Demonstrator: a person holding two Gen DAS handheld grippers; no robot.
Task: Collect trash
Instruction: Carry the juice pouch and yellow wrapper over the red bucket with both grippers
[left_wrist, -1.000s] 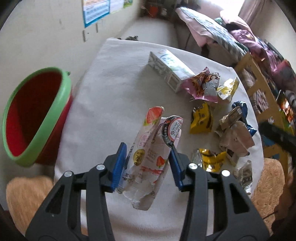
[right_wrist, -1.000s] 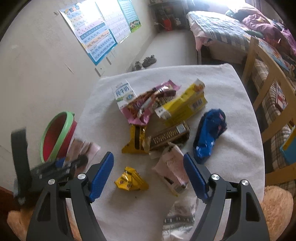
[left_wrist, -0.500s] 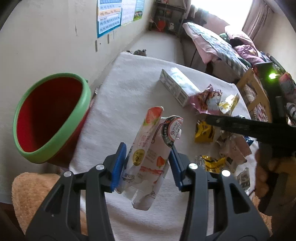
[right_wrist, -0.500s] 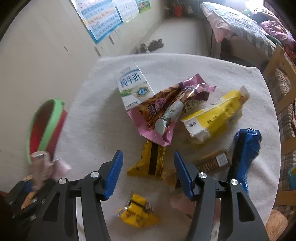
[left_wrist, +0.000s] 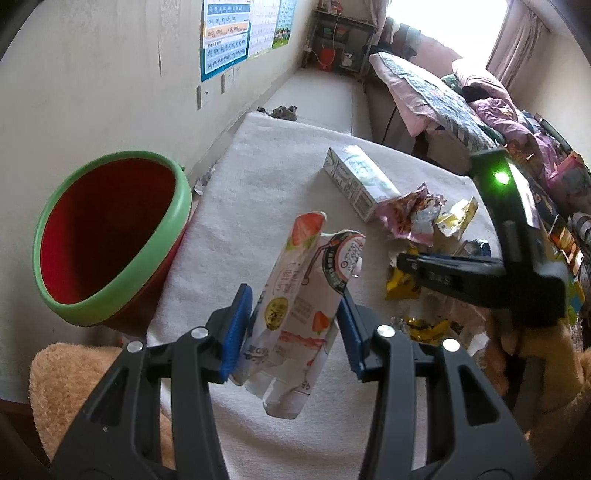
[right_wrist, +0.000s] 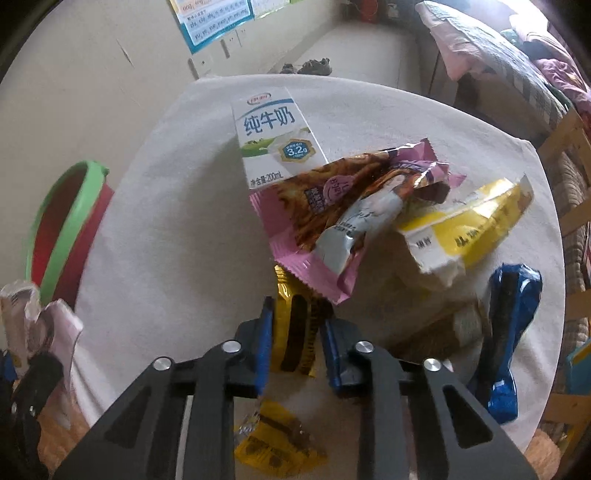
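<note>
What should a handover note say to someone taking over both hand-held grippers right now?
Left hand-held gripper: shut on the strawberry drink pouch, held above the table beside the red bin.
Right hand-held gripper: jaws closing on the gold wrapper between them.
On the white cloth: milk carton, pink wrapper, yellow bag, blue wrapper, small yellow wrapper.
Done: pouch picked up.
Left: drop the pouch in the bin, then the gold wrapper and everything else.

Home bedroom: bed (left_wrist: 436, 92), wall posters (left_wrist: 225, 40)

Glossy foil wrapper (right_wrist: 295, 332), nubby tablecloth (right_wrist: 177, 229)
</note>
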